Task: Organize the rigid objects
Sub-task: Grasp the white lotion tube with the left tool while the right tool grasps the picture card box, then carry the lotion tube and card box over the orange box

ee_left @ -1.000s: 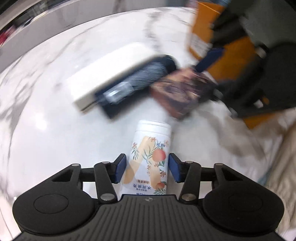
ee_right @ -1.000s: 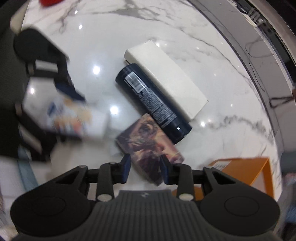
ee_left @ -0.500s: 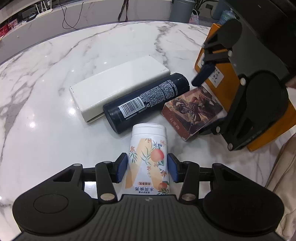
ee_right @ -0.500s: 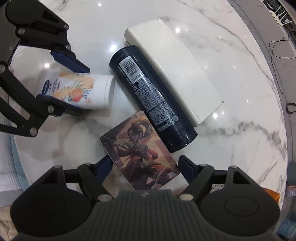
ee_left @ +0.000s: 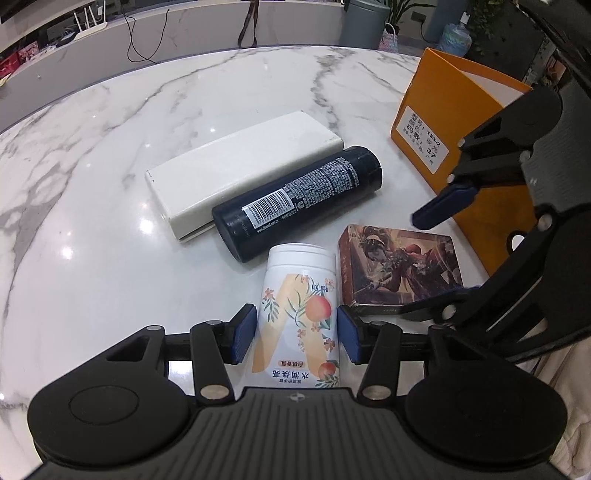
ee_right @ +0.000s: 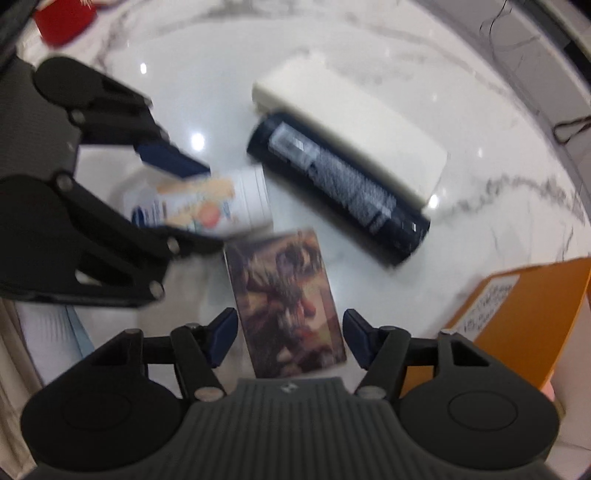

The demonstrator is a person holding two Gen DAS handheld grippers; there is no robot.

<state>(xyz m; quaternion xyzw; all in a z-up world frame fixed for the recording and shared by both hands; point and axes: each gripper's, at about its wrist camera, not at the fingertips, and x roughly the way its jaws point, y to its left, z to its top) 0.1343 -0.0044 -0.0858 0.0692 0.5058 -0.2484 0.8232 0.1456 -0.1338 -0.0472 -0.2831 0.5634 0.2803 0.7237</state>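
Observation:
My left gripper (ee_left: 295,334) is shut on a white floral bottle (ee_left: 299,314) that lies on the marble table, cap pointing away. Beside it on the right lies a brown picture box (ee_left: 399,269). My right gripper (ee_right: 290,338) is open, its fingers either side of that picture box (ee_right: 288,299) with small gaps. Beyond lie a dark blue can (ee_left: 299,201) and a cream case (ee_left: 240,162), side by side. In the right wrist view the bottle (ee_right: 207,208), can (ee_right: 340,190) and case (ee_right: 351,133) show blurred.
An orange box (ee_left: 454,122) with a white label stands at the table's right, also showing in the right wrist view (ee_right: 524,314). A red object (ee_right: 64,18) sits at the far left. The marble table (ee_left: 110,147) curves round; cloth lies at its near edge.
The right gripper opened, let the picture box lie, and now straddles it with narrower jaws, box turned lengthwise. The left gripper keeps the bottle, brought closer beside the box.

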